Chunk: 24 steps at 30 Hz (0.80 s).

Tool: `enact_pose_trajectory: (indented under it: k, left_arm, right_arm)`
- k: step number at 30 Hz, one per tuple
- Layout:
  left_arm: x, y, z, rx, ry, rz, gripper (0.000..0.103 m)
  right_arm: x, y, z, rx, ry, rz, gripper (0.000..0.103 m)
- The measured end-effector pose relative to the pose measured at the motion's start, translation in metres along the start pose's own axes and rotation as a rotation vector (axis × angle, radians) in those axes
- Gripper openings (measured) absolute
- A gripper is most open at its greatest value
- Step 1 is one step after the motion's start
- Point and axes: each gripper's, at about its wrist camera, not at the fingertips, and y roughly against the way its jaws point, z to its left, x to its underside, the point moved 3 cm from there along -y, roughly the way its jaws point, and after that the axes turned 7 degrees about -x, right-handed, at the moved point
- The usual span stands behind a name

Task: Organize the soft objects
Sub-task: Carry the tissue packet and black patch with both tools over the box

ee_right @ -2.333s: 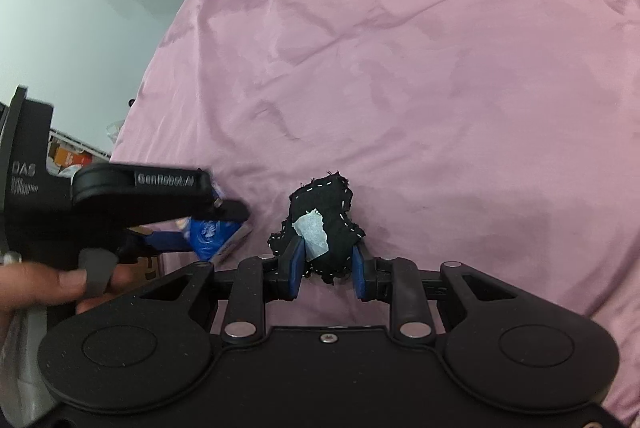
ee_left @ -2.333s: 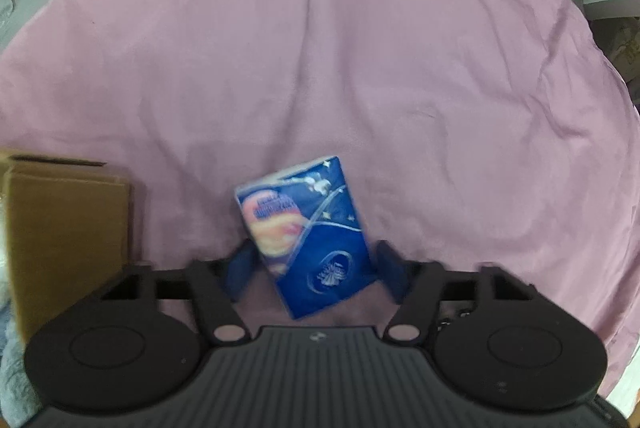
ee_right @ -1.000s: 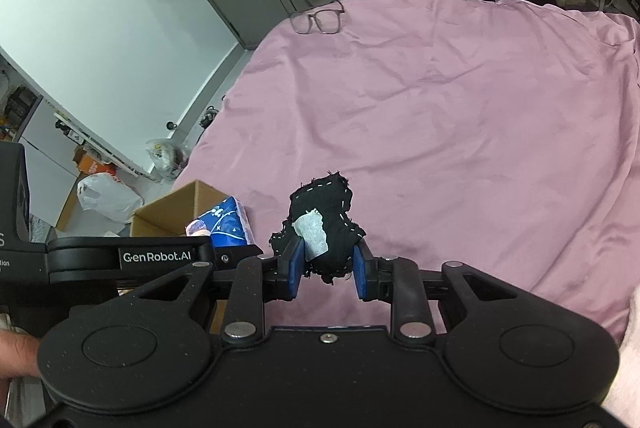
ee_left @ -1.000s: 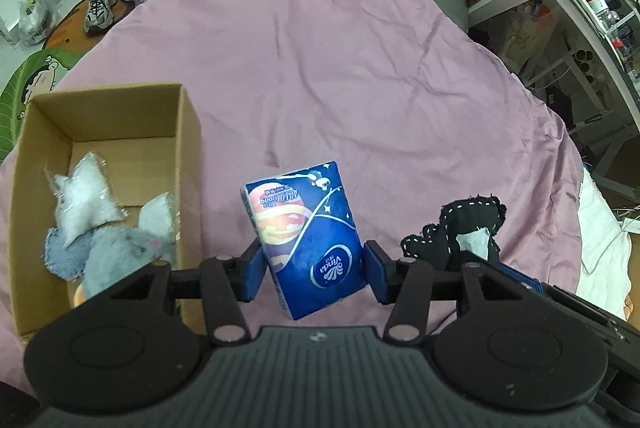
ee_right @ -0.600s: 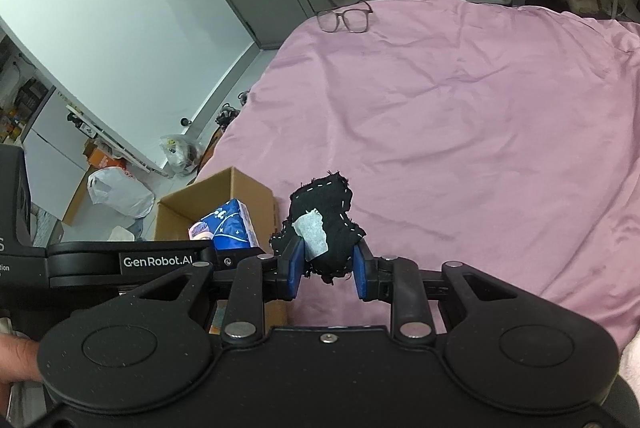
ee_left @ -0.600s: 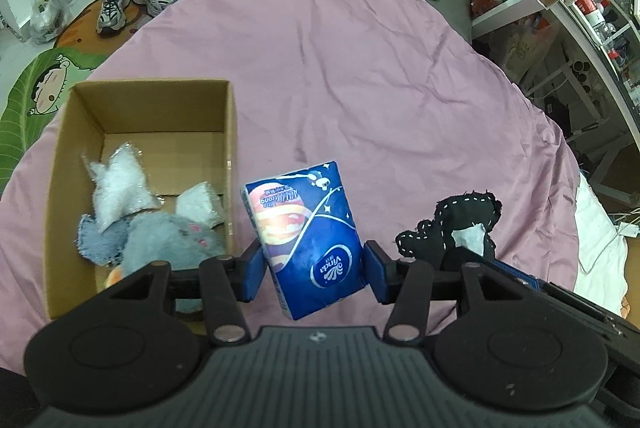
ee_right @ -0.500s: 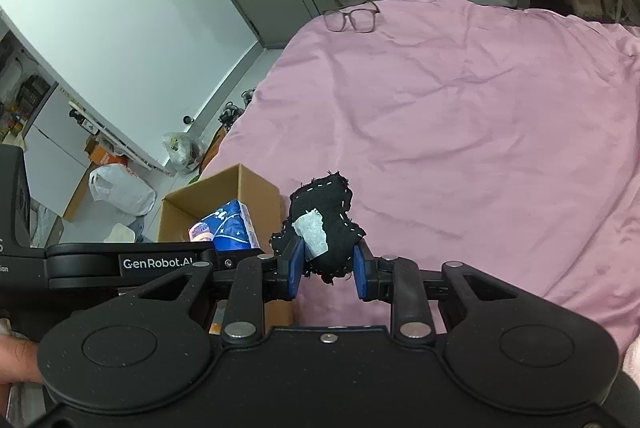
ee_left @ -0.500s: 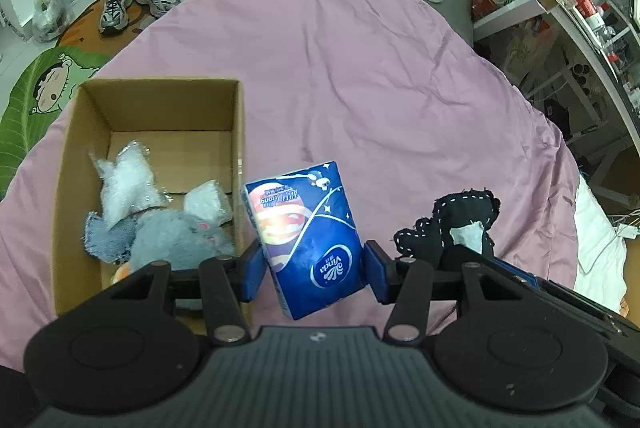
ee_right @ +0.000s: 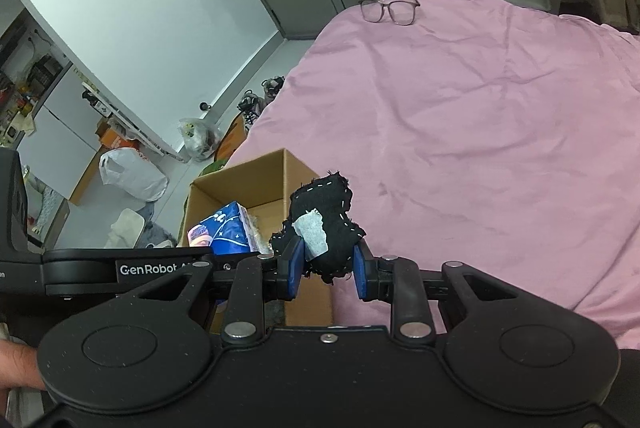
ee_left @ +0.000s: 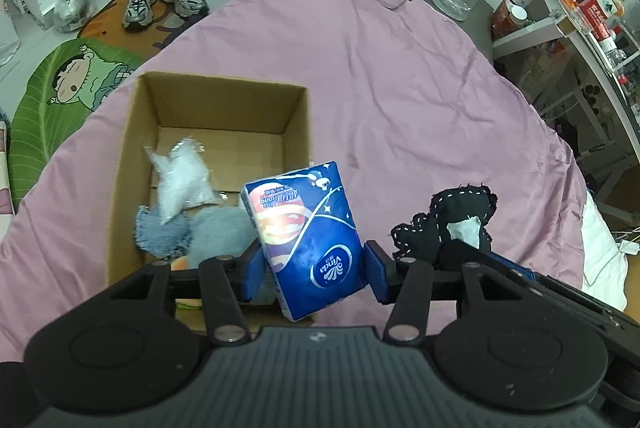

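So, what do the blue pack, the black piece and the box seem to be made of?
Blue pack: probably glossy plastic film over tissues; it shines and has printed pictures.
Black piece: cloth, matte, with frayed edges, white stitching and a white tag.
Box: plain brown cardboard, dull, with open flaps.

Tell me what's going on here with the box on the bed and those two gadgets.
A person is sorting soft things into a cardboard box on a pink bedspread. The left hand-held gripper is clamped on a blue tissue pack, held above the box's near corner. The right hand-held gripper grips a black fabric piece beside it, over the bedspread. A clear crinkly bag, a denim patch and a grey plush already lie in the box.
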Motion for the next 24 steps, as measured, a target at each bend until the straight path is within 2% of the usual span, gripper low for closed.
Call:
enact_pose_trajectory:
  k: [24]
  left_arm:
    - [-0.021,-0.016,0.075,0.001,0.118,0.005,0.051]
  right_arm:
    - [-0.001,-0.045,0.035,0.015,0.029,0.050,0.026]
